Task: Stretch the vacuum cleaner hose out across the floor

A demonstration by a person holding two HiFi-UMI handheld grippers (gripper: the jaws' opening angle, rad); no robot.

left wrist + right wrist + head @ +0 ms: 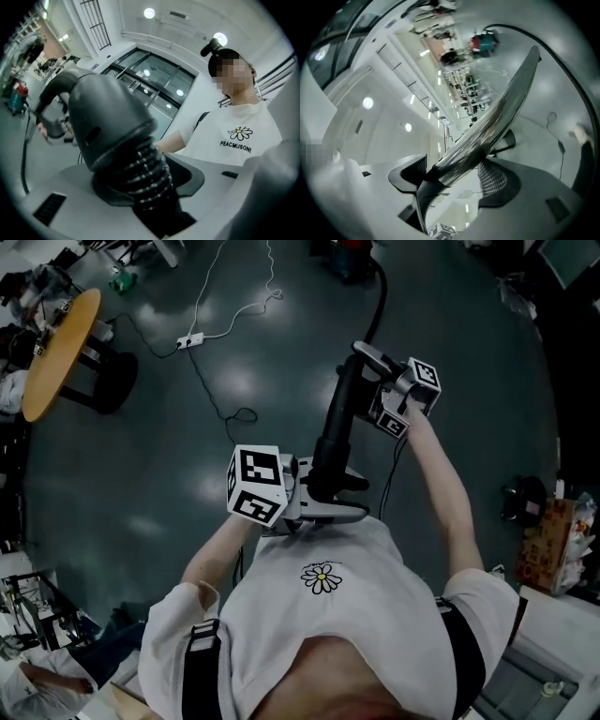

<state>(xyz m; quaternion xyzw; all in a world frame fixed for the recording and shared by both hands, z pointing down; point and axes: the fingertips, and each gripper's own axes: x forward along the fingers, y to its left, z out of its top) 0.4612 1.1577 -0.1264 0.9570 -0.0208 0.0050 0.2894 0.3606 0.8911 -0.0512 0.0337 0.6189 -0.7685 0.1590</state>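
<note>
Clamped on ribbed black hose (143, 176) with left gripper (152, 187), nipping chrome tube (499, 105) with right gripper (457, 176); legible: "PEACMUSONE" under daisy on white shirt (243, 117).

Head view, looking steeply down. A person in a white T-shirt (319, 615) with a daisy print and black shoulder straps stands on a dark grey-green floor (141, 474).

The left gripper (326, 502), with its marker cube at left, has its jaws around the lower end of the black vacuum cleaner hose (336, 427), close to the chest. The right gripper (369, 360) meets the hose higher up, arm extended. Beyond it the hose curves away to the top edge.

A round wooden tabletop (58, 352) is at upper left. A white power strip (190, 339) and its white cable (239, 313) lie on the floor, a black cable (217, 399) near them. A cardboard box (547, 545) is at the right edge.
</note>
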